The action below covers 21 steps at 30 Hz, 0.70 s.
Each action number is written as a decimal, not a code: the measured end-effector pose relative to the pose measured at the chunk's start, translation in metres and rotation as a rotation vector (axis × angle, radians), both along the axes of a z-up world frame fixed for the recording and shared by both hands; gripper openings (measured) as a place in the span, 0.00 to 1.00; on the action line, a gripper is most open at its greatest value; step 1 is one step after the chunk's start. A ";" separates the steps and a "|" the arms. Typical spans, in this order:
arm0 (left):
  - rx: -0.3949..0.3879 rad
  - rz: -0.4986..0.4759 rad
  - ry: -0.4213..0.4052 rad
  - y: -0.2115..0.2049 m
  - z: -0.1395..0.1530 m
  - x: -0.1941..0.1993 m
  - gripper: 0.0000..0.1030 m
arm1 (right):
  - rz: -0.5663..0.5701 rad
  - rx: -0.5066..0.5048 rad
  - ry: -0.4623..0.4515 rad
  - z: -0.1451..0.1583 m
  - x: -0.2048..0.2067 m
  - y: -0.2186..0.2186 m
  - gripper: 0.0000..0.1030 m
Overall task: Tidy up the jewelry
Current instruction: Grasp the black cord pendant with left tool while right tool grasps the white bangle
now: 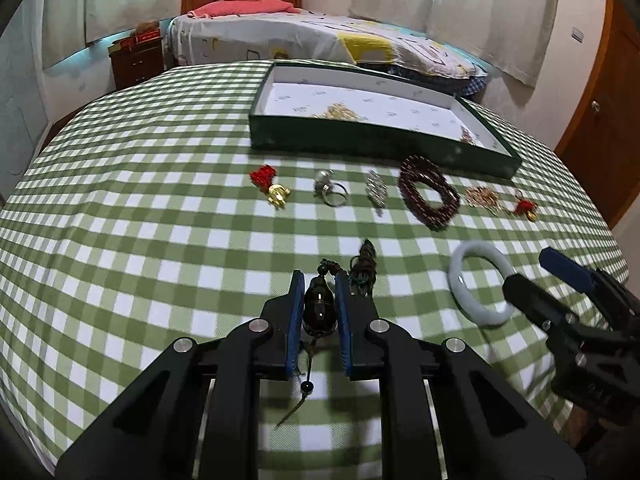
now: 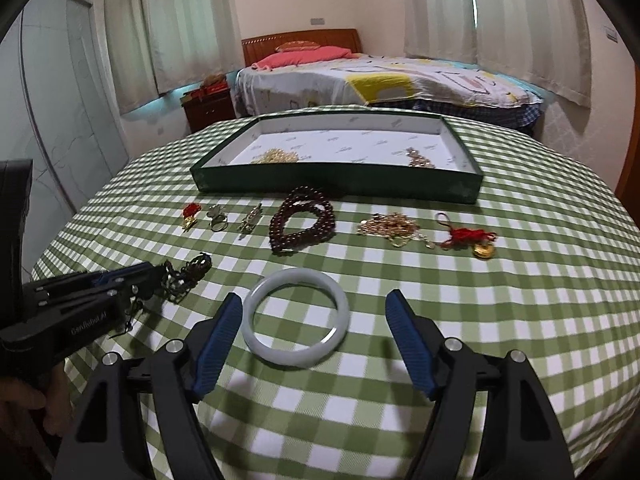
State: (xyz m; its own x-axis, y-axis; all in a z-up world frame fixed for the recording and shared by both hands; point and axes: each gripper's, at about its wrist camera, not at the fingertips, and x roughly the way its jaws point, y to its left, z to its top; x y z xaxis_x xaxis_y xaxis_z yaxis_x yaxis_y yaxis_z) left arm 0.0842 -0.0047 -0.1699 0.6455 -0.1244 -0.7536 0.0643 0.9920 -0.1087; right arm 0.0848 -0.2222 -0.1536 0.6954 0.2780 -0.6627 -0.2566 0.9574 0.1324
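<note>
My left tool [image 1: 319, 294] is nearly closed, its blue pads pinching a dark glossy bead pendant [image 1: 317, 305] near the front edge of the surface [image 1: 120, 240]. The pendant's long axis runs straight along my fingers, pointing toward the tray; its thin cord and small bead dangle back under the tool, and a dark knotted tangle [image 1: 362, 270] lies off its far end on the cloth. I judge the bead hard, smooth and slippery, so the pads belong across its widest part; the cord is limp and will trail and may snag.

My right tool [image 2: 314, 336] is spread wide and grips nothing. Its fingers stand on either side of the pale jade bangle [image 2: 296, 316], which lies flat on the cloth, round, with no long axis to speak of. It looks stiff, heavy for its size, slick and breakable; I would take it across the ring's rim, not drop it.

Farther out a row of pieces runs parallel to the tray's front wall, the dark red bead bracelet [image 2: 302, 220] and gold chain [image 2: 394, 226] among them. The green tray [image 2: 336, 186] sits toward the far edge, already holding some gold pieces.
</note>
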 end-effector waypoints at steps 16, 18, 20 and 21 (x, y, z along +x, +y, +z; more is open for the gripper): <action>-0.004 0.030 0.016 0.012 -0.005 0.020 0.15 | 0.040 -0.093 0.086 -0.020 0.026 0.021 0.77; -0.004 0.028 0.016 0.012 -0.006 0.020 0.15 | 0.043 -0.106 0.080 -0.020 0.024 0.022 0.77; -0.001 0.024 0.015 0.011 -0.006 0.021 0.15 | 0.047 -0.110 0.073 -0.020 0.022 0.021 0.71; 0.000 0.022 0.013 0.010 -0.006 0.021 0.15 | 0.049 -0.112 0.068 -0.019 0.021 0.020 0.67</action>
State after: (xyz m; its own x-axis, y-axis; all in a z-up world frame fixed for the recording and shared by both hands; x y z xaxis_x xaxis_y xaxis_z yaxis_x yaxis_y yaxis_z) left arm 0.1052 0.0055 -0.1758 0.6381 -0.1101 -0.7621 0.0410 0.9932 -0.1092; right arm 0.1059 -0.2018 -0.1723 0.6354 0.2328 -0.7363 -0.2979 0.9536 0.0444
